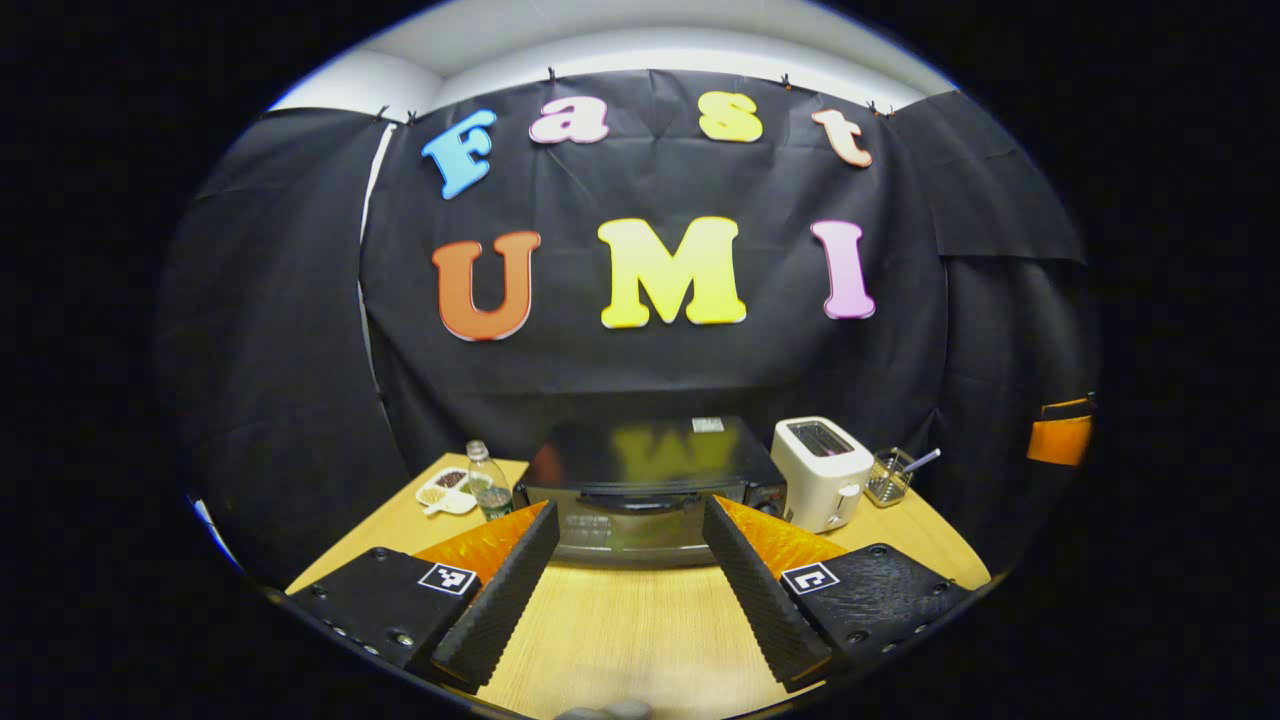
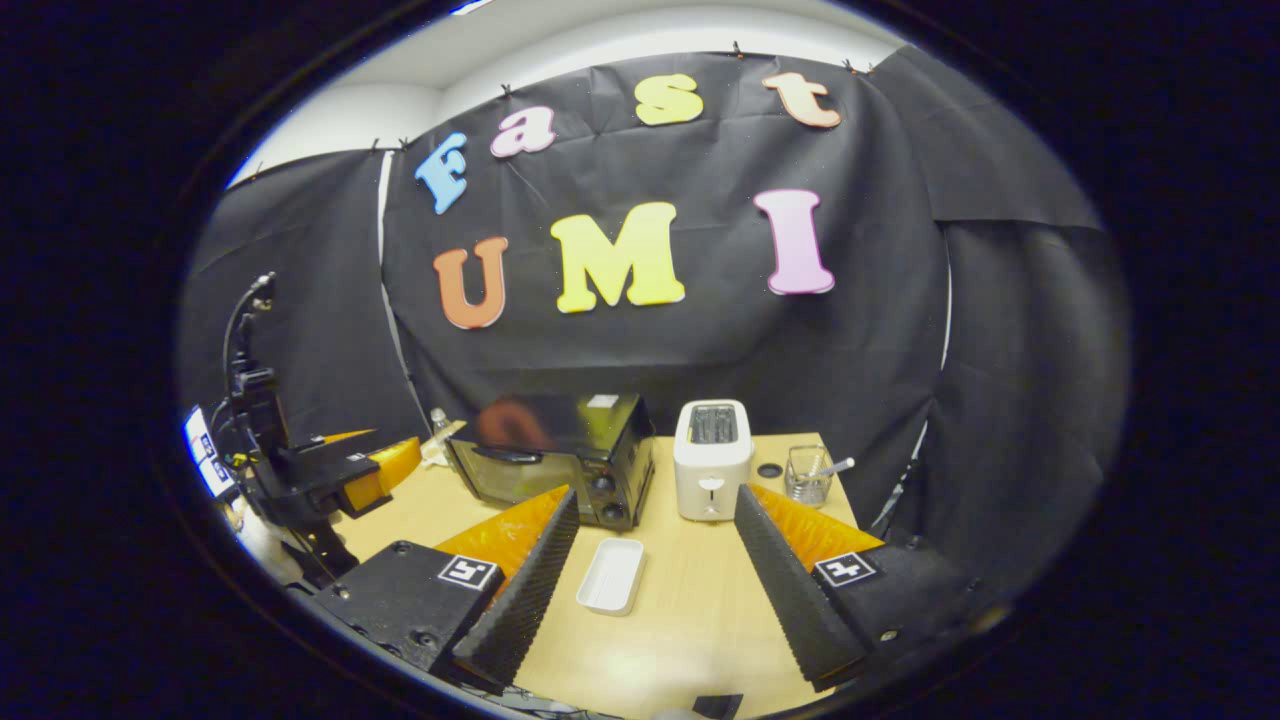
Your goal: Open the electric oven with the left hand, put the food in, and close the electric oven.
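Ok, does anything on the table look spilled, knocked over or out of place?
Nothing stands out. The oven is shut, the toaster and bottle stand upright, and the white tray lies flat on the table. Both grippers are open.

Ribbed tongs (image 1: 630,590) bear square black-white markers.

No readable text stands on the oven (image 1: 640,490) or toaster (image 1: 822,470).
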Motion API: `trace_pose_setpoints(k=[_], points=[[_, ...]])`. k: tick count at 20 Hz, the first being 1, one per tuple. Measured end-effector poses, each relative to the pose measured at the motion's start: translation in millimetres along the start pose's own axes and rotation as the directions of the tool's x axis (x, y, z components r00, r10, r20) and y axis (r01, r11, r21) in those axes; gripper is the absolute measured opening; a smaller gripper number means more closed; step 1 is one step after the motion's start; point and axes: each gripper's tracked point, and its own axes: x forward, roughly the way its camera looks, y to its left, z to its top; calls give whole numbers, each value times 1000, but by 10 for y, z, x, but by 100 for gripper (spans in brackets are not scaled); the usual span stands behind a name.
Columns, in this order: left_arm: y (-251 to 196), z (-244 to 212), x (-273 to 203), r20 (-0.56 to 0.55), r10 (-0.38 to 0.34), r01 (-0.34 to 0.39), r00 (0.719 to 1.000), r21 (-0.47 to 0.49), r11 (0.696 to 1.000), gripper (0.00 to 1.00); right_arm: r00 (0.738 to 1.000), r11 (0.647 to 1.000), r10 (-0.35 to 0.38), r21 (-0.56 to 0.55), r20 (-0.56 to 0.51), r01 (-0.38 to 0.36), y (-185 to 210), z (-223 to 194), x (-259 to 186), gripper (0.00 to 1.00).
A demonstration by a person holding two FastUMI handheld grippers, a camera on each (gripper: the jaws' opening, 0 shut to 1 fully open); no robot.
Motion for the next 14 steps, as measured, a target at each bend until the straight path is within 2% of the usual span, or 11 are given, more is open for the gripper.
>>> trace_pose_setpoints(k=[1,2,3,4,5,8,11,12,13,14], points=[[-5,181,-126,34,-8,8,999,-3,1000,95,1000,1000,-3,-8,30,4,5,137,-58,89],[-3,359,-239,77,-17,17,997,-5,1000,95,998,1000,-13,-11,64,14,10,298,-117,89],[2,529,-359,112,-29,30,993,-5,1000,96,995,1000,-27,-11,99,29,22,436,-175,100],[27,646,-456,131,-37,38,991,-4,999,96,991,999,-46,-11,122,48,49,550,-226,89],[100,713,-564,155,-32,33,987,-2,999,96,990,998,-58,-13,131,60,102,589,-273,100],[291,846,-801,184,2,-4,983,8,1000,96,984,997,-74,-16,163,78,291,739,-468,100],[359,881,-949,193,-17,17,981,0,1000,96,975,993,-113,-16,193,118,406,824,-652,100],[389,873,-984,190,-26,27,982,-5,1000,96,972,992,-122,-15,199,127,456,838,-708,89],[428,863,-1021,190,-35,38,981,-9,999,96,970,991,-128,-21,206,136,515,841,-753,100],[481,870,-1056,190,-38,41,981,-12,999,96,967,988,-143,-29,210,152,555,838,-809,89]])
